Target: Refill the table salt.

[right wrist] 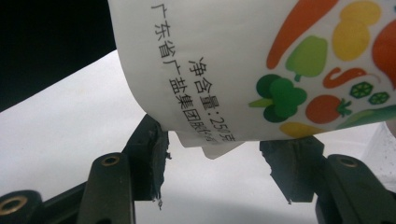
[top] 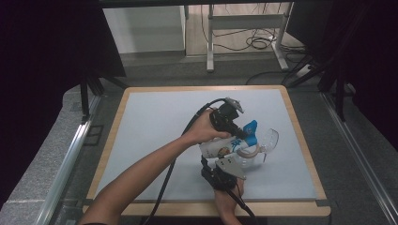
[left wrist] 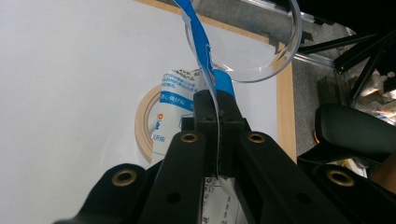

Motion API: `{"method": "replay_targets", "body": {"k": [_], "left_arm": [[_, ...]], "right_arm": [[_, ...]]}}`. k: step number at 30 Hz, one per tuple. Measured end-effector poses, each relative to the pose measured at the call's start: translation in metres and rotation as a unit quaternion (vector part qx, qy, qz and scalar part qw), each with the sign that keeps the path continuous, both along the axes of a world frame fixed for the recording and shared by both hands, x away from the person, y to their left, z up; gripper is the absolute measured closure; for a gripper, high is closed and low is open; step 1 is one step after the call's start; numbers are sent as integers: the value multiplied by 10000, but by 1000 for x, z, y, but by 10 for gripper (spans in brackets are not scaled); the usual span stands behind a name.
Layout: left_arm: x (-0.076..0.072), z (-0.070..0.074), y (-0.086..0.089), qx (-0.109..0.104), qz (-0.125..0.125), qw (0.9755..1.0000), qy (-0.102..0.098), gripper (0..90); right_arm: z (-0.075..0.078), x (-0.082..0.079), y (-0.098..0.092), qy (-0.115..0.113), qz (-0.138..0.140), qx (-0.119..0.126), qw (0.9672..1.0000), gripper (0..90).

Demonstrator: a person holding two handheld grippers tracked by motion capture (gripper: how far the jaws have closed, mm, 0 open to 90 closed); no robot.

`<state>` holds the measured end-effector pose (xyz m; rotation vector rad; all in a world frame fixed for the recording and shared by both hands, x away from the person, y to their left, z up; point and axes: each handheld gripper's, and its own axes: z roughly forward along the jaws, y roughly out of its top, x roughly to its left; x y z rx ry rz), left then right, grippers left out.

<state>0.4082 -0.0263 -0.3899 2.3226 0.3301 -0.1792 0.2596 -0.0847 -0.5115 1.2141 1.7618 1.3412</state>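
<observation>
Just beyond the fingers [left wrist: 205,112] of the left gripper [left wrist: 218,100], lying flat on the white mat [left wrist: 70,93]: masking-tape roll [left wrist: 144,121]. Farther right, wooden table edge [left wrist: 285,116].

1. Left forearm [top: 141,176] reaching in from the lower left, hand wrapped around the left gripper [top: 239,129]; jaws clamped together, pointing toward the right side of the table.
2. Right hand [top: 229,201] entering at the bottom edge, carrying the right gripper [top: 224,168]; jaws partly apart, pointing away from the person.
</observation>
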Motion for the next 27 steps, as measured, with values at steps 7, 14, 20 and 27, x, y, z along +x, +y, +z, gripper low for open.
{"method": "replay_targets", "body": {"k": [7, 14, 20, 27], "left_arm": [[1, 0, -2, 8, 19, 10000, 29, 900], [3, -1, -2, 5, 50, 10000, 60, 900], [3, -2, -2, 45, 43, 10000, 30, 900], [3, -2, -1, 55, 62, 10000, 37, 900]], "right_arm": [[1, 1, 0, 1, 9, 58, 10000, 436], [3, 3, 0, -15, 47, 66, 10000, 437], [2, 3, 0, -16, 64, 27, 10000, 439], [2, 3, 1, -3, 92, 36, 10000, 440]]}}
